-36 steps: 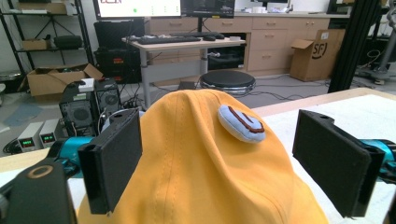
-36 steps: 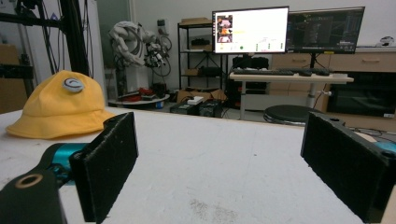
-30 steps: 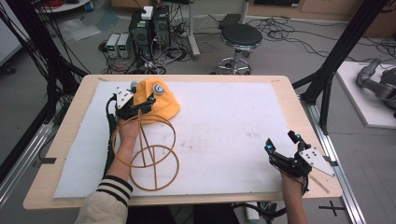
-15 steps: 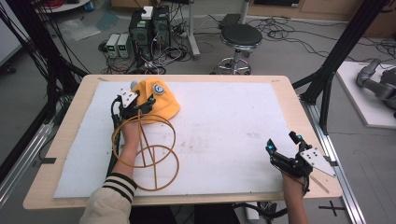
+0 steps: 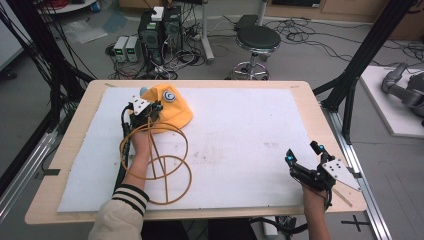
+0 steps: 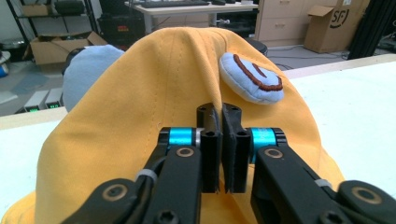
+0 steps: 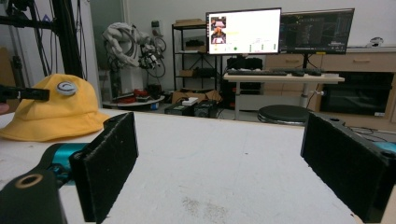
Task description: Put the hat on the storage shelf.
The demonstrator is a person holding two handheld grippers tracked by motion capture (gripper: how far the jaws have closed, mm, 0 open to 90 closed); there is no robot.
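Left claw [image 6: 219, 144]: black linkage arms with round pivot screws, blue anodised collars behind flat black pads, white zip ties on both arms. Right claw [image 7: 224, 163]: matching black foam-faced pads, teal collar, grey three-cornered plate on top. Yellow cable [image 5: 160, 160] coiled in loops. Cream sleeve [image 5: 120, 220] with black-and-white striped cuff.

Your black-jawed left gripper [image 6: 219, 147], blue at its joints, meets a yellow bucket hat [image 6: 154, 93] bearing a pale-blue patch [image 6: 250, 79] edged brown, perhaps a swirl; the mat [image 5: 250, 145] is white.
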